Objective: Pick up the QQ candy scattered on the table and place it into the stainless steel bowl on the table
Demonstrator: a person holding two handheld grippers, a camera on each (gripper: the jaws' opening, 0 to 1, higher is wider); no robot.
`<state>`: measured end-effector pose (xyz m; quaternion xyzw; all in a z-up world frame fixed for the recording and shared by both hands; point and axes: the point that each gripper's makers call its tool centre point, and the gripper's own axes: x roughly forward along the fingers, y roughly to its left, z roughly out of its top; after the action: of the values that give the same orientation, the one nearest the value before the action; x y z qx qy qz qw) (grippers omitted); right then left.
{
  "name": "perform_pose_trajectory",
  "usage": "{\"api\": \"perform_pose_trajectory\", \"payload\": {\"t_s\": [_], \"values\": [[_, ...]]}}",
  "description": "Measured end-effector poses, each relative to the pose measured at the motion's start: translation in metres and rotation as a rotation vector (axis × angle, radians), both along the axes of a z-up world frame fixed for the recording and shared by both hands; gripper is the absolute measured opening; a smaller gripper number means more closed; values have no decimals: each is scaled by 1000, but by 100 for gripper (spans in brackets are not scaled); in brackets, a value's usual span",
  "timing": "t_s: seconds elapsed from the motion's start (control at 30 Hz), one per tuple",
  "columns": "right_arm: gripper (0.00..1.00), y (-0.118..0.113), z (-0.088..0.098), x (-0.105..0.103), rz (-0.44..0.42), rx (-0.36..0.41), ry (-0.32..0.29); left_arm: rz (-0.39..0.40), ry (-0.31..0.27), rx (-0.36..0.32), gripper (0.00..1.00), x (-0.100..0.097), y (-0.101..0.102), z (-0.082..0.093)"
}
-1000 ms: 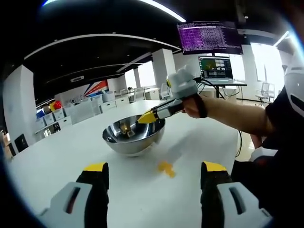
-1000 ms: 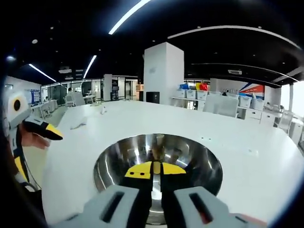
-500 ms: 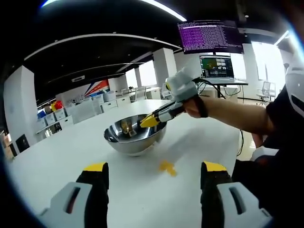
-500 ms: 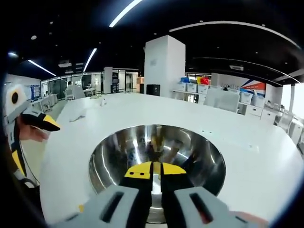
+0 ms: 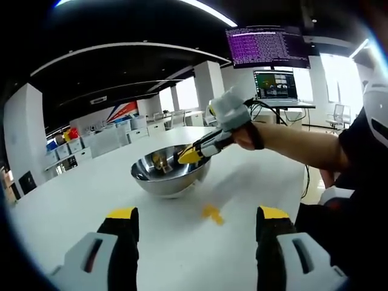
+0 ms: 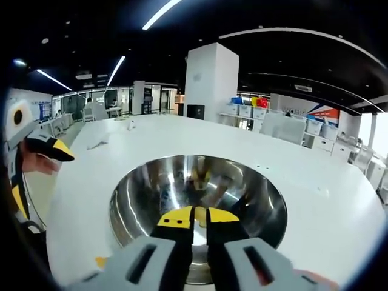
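The right claw hangs over the bowl, jaws nearly closed, apparently pinching a yellow candy. The left claw is spread wide above the worktop. Another candy lies just beside the bowl.

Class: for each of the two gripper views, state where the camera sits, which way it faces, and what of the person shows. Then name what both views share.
Left gripper view: rides the open left gripper above the white table, facing the yellow candy; a forearm shows.
Right gripper view: rides the right gripper, looking down into the bowl; a hand shows.
Shared: the round stainless steel bowl, the table.
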<state>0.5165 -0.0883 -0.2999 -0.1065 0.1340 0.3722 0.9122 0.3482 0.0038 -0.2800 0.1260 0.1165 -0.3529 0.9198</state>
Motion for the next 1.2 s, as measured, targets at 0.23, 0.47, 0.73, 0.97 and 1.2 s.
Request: {"api": "perform_pose_trajectory", "payload": {"t_s": [0.23, 0.47, 0.73, 0.97, 1.2], "values": [[11, 0, 0, -3, 4, 15, -14, 3, 0, 3, 78, 0, 1, -2], [12, 1, 3, -1, 3, 23, -20, 4, 2, 13, 78, 1, 1, -4], [12, 0, 4, -6, -7, 34, -34, 8, 2, 8, 78, 1, 2, -4], [12, -3, 22, -9, -2, 70, -77, -1, 2, 13, 78, 2, -2, -3], [12, -2, 59, -30, 26, 116, -163, -4, 3, 14, 78, 1, -4, -3]]}}
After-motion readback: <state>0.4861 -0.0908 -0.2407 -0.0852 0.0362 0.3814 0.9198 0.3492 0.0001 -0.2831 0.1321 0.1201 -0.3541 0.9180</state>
